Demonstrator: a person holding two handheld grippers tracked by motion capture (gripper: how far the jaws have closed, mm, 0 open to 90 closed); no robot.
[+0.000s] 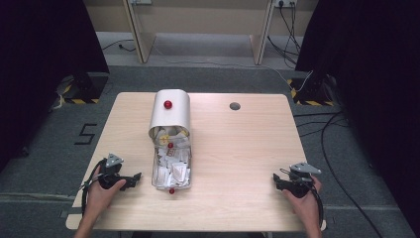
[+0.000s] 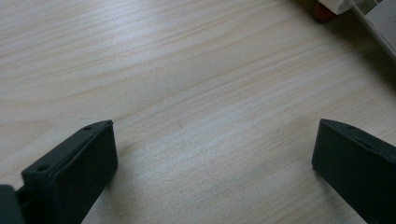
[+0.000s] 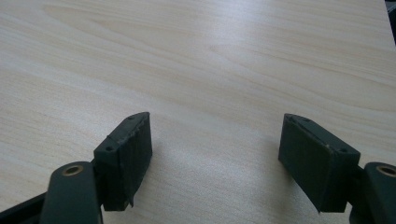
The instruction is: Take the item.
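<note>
Room: grey carpeted floor (image 1: pixel 44 148) with a pale wooden table (image 1: pixel 237 163) in the middle, dark curtains at both sides, cables trailing behind.
Landmark: a white box (image 1: pixel 171 171) lies left of the table's centre, its drawer-like tray pulled out toward the person and stuffed with white paper packets (image 1: pixel 173 173).
Box cover: a rounded white cover (image 1: pixel 171 111) sits over the far end of the box, with a red knob (image 1: pixel 168 104) on top.
Other knobs: one red knob at the box's near end (image 1: pixel 172 191), another at its middle (image 1: pixel 170 145).
Left gripper (image 1: pixel 131 181): rests on the table just left of the box's near end, held in the person's left hand (image 1: pixel 101 191); jaws spread wide over bare wood, gripping nothing.
Right gripper (image 1: pixel 278 182): well right of the box, near the table's front edge, in the right hand (image 1: pixel 302 196); jaws stand wide apart with nothing between them.
Hole: a small dark round hole (image 1: pixel 235 106) lies in the table, right of the box cover.
</note>
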